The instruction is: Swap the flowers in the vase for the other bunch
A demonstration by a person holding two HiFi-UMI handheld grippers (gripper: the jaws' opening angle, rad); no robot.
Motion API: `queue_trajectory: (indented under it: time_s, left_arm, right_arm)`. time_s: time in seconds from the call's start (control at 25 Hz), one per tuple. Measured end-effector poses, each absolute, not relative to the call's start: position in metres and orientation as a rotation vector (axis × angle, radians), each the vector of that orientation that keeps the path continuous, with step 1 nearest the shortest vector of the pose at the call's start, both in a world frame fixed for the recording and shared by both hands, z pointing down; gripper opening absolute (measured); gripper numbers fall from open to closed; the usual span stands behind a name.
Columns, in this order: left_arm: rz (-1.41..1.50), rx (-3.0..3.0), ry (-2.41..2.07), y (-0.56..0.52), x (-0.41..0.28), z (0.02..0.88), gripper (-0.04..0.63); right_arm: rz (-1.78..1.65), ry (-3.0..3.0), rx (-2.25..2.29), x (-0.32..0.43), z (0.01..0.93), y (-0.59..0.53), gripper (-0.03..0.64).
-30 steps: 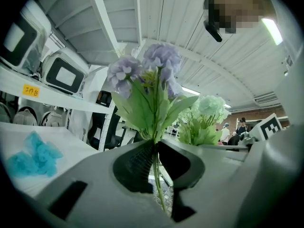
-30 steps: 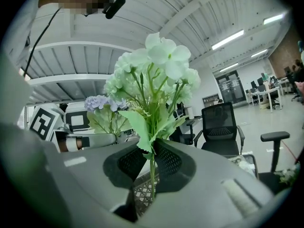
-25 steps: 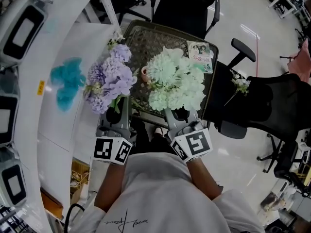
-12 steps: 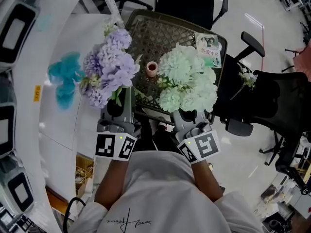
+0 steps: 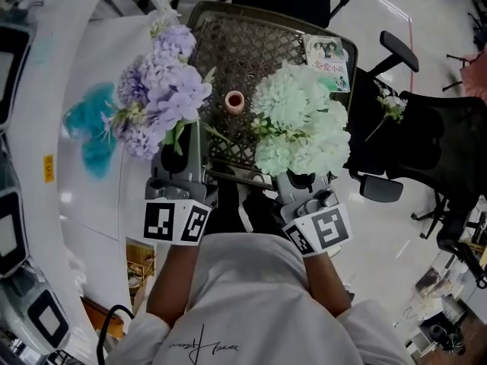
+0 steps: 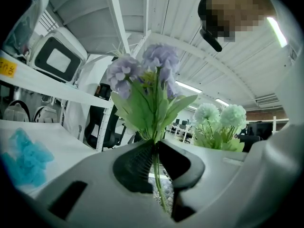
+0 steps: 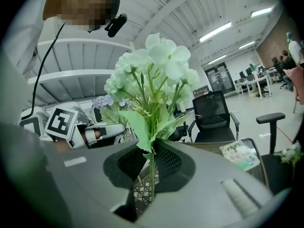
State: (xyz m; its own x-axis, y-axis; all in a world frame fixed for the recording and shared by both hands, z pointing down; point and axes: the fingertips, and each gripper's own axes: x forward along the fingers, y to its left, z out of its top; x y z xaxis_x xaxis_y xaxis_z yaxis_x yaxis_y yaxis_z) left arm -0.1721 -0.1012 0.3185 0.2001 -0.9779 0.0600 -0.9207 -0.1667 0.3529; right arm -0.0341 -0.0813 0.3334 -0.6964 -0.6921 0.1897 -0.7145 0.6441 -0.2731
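A purple bunch of flowers [image 5: 158,90] stands upright in my left gripper [image 5: 185,147], whose jaws are shut on its stems [image 6: 156,175]. Beside it a pale green bunch [image 5: 300,124] stands upright in my right gripper [image 5: 295,179], shut on its stems [image 7: 151,175]. Both bunches hang over the near edge of a dark mesh table [image 5: 262,48]. A small pink vase [image 5: 234,101] stands on that table between the two bunches, with no flowers in it. In the right gripper view the left gripper [image 7: 102,132] and purple bunch [image 7: 107,103] show at the left.
A booklet [image 5: 329,55] lies at the table's far right corner. A black office chair [image 5: 426,150] with a white sprig [image 5: 392,106] on it stands to the right. A white curved counter [image 5: 84,128] with a teal patch [image 5: 85,131] runs along the left.
The left gripper with the purple bunch has moved away from me and a little left. The view has shifted, so the table and vase sit higher. The right gripper has barely moved.
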Motion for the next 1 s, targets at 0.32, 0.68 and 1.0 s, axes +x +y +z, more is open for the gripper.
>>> queue_trajectory:
  time_s: [0.32,0.68,1.0]
  left_arm:
    - [-0.229,2.177,-1.793,-0.113,-0.184,0.303,0.038]
    - [-0.182,2.205,-1.735,-0.135,-0.186,0.299,0.037]
    - [-0.187,2.261,-1.717,-0.151,-0.186,0.291,0.038]
  right_arm:
    - [0.517,-2.748,1.232,-0.032,0.319,-0.075,0.048]
    - [0.564,-2.712,1.261,-0.039,0.313,-0.079,0.048]
    - [0.584,-2.688,1.284,-0.037,0.318,-0.076,0.046]
